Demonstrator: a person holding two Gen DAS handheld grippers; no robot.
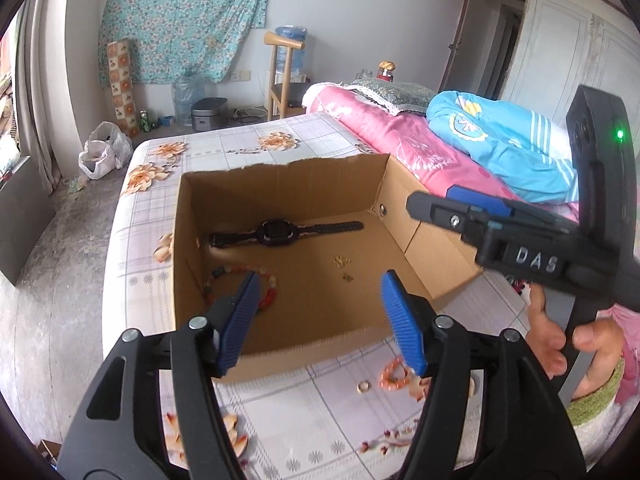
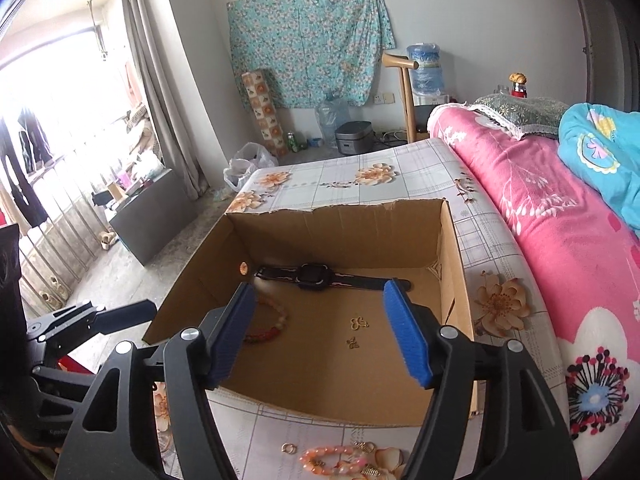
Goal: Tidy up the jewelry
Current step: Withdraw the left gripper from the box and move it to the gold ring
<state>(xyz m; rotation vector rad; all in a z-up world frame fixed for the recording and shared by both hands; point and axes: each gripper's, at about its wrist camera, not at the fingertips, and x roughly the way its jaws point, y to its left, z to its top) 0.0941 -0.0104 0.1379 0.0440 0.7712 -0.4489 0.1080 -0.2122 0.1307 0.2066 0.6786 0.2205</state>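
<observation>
Both my tongs stand wide apart and hold nothing: the left gripper (image 1: 320,320) and the right gripper (image 2: 324,334) hang above the near wall of the cardboard box (image 2: 456,280). Inside lie a black watch (image 2: 316,276) by the far wall, a beaded bracelet (image 2: 268,326) at the left wall, and two small gold earrings (image 2: 358,332) mid-floor. Outstanding on the mattress (image 2: 332,432), just before the box's near wall: a pink bead bracelet (image 2: 328,458) and a gold ring (image 2: 289,448). I judge the task over half done.
</observation>
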